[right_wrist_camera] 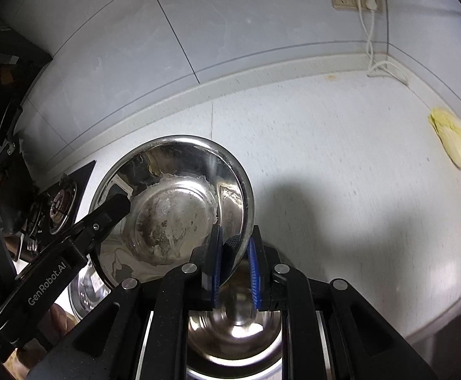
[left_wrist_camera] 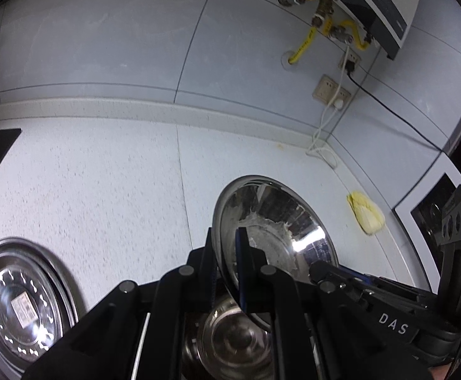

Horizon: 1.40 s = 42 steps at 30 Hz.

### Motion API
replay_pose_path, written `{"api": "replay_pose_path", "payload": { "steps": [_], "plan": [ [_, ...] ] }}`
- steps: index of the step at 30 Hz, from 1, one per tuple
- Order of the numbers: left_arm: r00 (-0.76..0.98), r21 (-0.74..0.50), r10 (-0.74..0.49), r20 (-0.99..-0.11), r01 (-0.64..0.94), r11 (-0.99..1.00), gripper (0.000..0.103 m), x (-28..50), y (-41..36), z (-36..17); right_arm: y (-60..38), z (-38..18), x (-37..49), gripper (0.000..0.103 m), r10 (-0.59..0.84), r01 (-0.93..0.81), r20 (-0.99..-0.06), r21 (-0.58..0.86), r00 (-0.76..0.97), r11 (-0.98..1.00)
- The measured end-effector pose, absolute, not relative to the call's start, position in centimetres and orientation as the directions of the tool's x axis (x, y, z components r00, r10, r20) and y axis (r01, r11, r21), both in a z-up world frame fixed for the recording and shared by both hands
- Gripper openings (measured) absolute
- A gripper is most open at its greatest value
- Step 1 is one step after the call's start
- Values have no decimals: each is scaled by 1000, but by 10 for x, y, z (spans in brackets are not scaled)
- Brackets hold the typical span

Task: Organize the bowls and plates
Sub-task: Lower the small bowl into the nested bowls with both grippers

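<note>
Pale speckled countertop runs back to a grey tiled wall, where yellow hoses, a socket and white cable sit near the corner, and a yellow cloth lies on the counter to the right. Seen from my left wrist, my left gripper is clamped on the near left rim of a steel bowl: the blue pad of one finger sits inside the bowl, the other finger outside the wall, with the rim pinched between them. The bowl tilts up in front of me, its inside streaked with pale residue. My right gripper reaches in from the right and meets the bowl's opposite rim. Another steel bowl shows below my fingers, and a steel plate with a label lies flat on the counter at lower left, well apart. From my right wrist, the countertop and cloth appear again; my right gripper is closed on the bowl's right rim, blue pads either side of the wall. My left gripper comes in from the left, holding the far rim. A second bowl lies directly beneath my jaws.
</note>
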<state>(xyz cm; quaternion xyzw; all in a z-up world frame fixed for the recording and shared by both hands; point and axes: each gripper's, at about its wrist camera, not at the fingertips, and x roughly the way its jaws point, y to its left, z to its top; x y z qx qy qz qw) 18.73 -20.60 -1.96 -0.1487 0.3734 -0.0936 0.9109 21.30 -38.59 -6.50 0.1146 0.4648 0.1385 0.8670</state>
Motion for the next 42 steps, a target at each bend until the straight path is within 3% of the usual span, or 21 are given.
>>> {"api": "replay_pose_path", "payload": {
  "steps": [26,42],
  "plan": [
    [553,-310,-305,-775,87,947,11,163,-235,-78,-410,-117,161,14,310,-33,-847,329,432,944],
    [521,-296,-295,-801,84,951,12,166,-240,-94,-401,-122,168,14,302,-16,-867,322,398,947]
  ]
}}
